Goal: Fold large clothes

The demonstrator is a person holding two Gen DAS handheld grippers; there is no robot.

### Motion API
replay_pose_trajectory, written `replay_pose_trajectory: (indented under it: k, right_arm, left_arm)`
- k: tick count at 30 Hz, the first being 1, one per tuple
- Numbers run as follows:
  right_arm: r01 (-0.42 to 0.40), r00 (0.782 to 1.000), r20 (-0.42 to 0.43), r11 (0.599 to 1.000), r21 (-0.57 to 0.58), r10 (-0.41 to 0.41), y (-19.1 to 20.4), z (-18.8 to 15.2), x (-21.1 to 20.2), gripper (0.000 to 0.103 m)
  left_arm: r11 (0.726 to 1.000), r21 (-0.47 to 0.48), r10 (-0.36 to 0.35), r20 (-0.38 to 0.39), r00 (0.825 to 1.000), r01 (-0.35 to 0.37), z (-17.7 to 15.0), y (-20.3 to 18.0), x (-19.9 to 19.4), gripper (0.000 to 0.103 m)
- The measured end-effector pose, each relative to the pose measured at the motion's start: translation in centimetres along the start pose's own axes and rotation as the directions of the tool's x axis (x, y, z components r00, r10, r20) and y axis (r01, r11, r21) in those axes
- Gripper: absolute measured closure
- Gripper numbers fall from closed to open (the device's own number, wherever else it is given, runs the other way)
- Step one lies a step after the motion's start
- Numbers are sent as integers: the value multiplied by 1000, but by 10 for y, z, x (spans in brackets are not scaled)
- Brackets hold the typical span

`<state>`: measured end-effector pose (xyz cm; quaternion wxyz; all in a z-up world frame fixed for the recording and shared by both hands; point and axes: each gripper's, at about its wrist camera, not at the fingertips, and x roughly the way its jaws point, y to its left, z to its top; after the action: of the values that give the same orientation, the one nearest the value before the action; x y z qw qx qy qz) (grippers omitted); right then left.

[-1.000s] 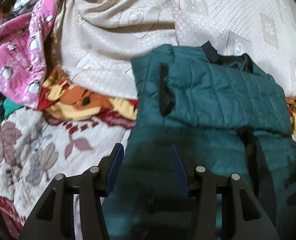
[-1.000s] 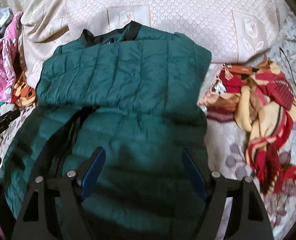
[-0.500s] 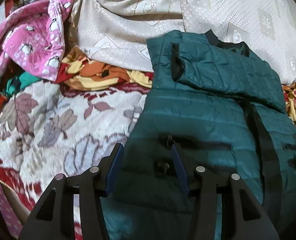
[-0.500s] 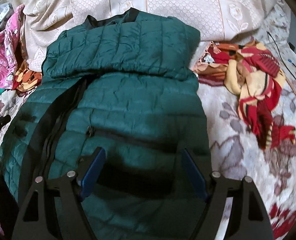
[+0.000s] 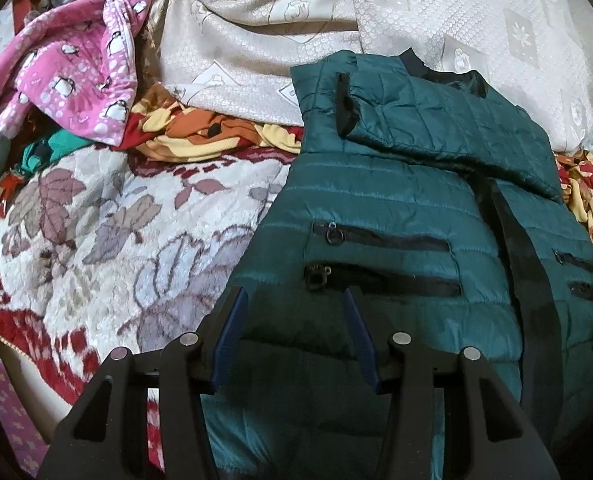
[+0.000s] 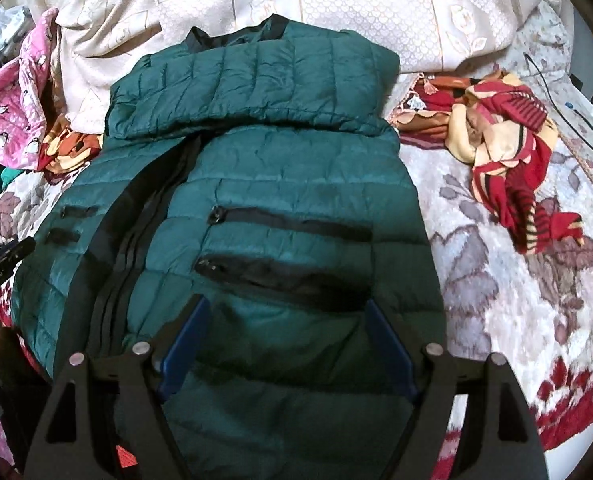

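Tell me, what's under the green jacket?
The green jacket lies on a leafy flowered blanket, which shows on both sides of it. Its collar end rests against a cream bedspread. Anything directly beneath the jacket is covered.

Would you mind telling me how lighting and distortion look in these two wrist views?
Left wrist: dim, the hand-held gripper shadowing the green jacket; edges bend and darken. Right wrist: brighter on the cream bedspread, the same fisheye curve, dark corners.
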<state>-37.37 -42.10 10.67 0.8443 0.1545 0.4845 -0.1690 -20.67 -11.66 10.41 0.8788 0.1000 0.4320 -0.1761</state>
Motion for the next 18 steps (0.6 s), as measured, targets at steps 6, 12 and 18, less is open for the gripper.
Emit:
replay_pose_trajectory:
  k: [6, 12, 18]
  right_arm:
    - [-7, 1000, -4, 1000, -2, 7, 4, -9, -3, 18]
    - [-7, 1000, 2, 1000, -14, 7, 10, -14, -8, 18]
    - [-8, 1000, 3, 1000, -18, 9, 11, -17, -11, 18]
  left_arm:
    - [1000, -15, -13, -15, 1000, 13, -10, 2, -3, 74]
    - [1000, -17, -19, -12, 1000, 19, -14, 2, -10, 74]
    - [1000, -20, -19, -15, 1000, 19, -16, 5, -12, 74]
